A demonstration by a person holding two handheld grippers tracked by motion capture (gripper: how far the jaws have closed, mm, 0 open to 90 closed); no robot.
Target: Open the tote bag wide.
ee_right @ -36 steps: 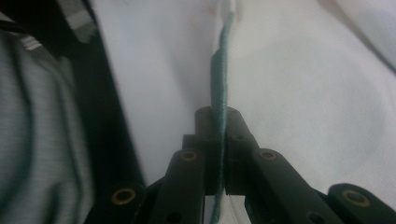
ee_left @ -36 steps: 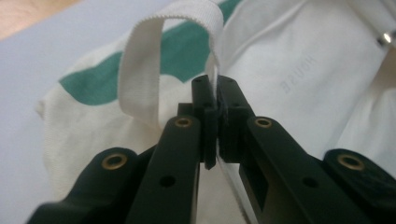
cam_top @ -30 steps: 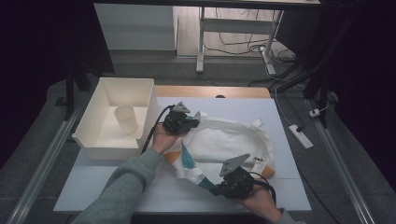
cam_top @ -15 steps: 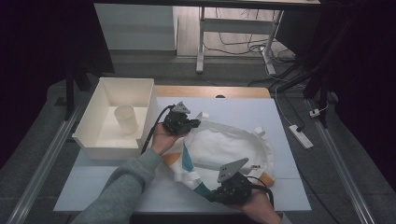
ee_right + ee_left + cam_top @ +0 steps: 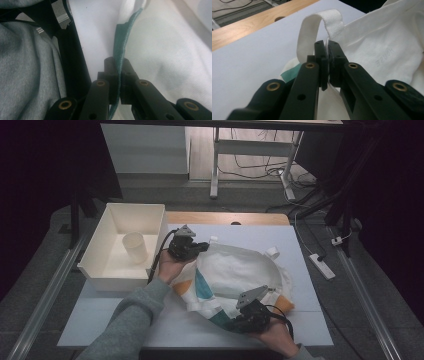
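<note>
A white cloth bag [image 5: 235, 270] with teal and orange patches lies spread on the table. My left gripper [image 5: 202, 246] is at the bag's back left corner. In the left gripper view it [image 5: 327, 45] is shut on the bag's white hem right beside a looped handle [image 5: 312, 27]. My right gripper [image 5: 232, 322] is at the bag's front edge. In the right gripper view it [image 5: 117, 62] is shut on the teal edge [image 5: 123, 35], which runs up from between the jaws.
A white open box [image 5: 95, 265] with a pale cup [image 5: 135, 247] in it stands at the table's left. A second handle [image 5: 272, 252] sticks up at the bag's far right. A grey sleeve [image 5: 25, 75] fills the left of the right gripper view. A power strip [image 5: 321, 265] lies on the floor at right.
The right gripper has shifted slightly and sunk a little with the bag's front edge still in its jaws. The left hand and its grip have kept still.
</note>
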